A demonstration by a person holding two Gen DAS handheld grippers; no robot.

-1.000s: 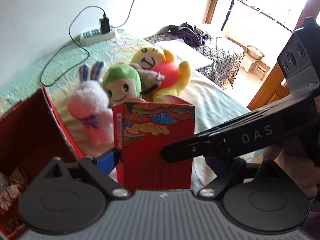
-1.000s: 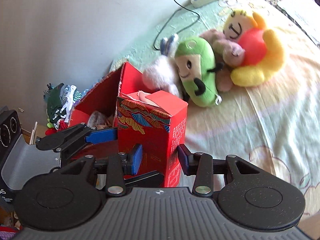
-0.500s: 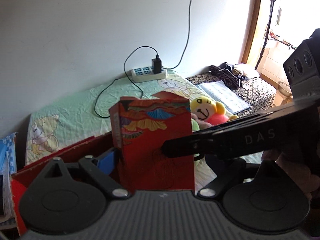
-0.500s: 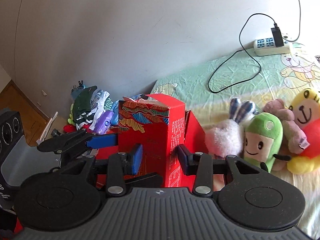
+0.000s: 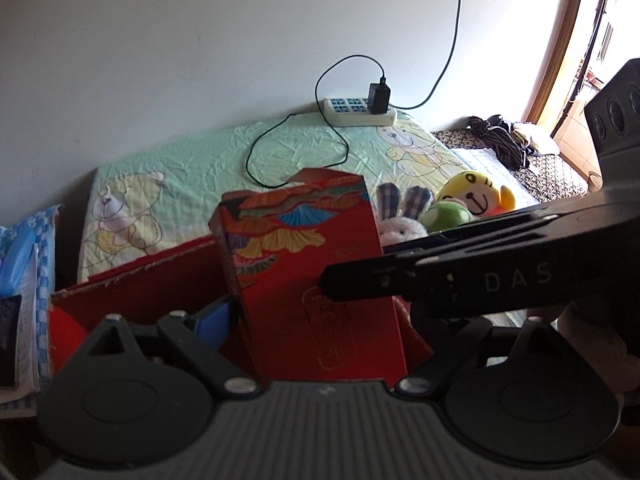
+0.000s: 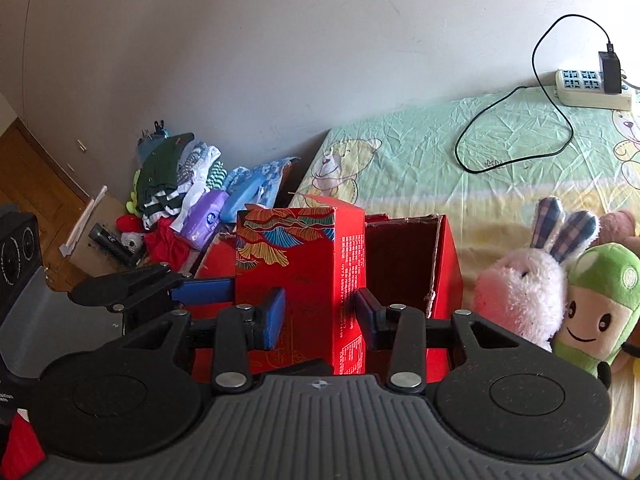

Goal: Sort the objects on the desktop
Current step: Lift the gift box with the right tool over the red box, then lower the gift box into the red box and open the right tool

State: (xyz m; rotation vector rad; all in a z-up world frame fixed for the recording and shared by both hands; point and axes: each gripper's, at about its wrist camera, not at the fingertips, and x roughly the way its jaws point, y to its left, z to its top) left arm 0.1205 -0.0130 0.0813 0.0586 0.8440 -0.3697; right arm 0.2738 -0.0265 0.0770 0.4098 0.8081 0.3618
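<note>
A tall red box [image 5: 308, 264] with a fan pattern hangs upright over an open red carton [image 5: 140, 284]. My left gripper [image 5: 316, 320] is shut on the box; its blue left pad [image 5: 212, 316] presses the box's side, and its right finger is hidden behind the other tool. In the right wrist view the same box [image 6: 300, 256] sits between the blue pads [image 6: 276, 316] of my right gripper [image 6: 320, 316], which is shut on it. The carton's dark inside [image 6: 404, 264] opens just behind and right of the box. The left gripper's finger [image 6: 204, 290] touches the box's left face.
Plush toys lie on the bed to the right: a pink rabbit [image 6: 524, 284], a green doll [image 6: 600, 304] and a yellow one [image 5: 472, 192]. A power strip [image 5: 356, 110] with a black cable sits by the wall. Clothes and clutter [image 6: 176, 184] pile up left of the bed.
Both grippers have lifted the red box off the bed and carried it left, over the open red carton. The plush toys have slid to the right of both views.
</note>
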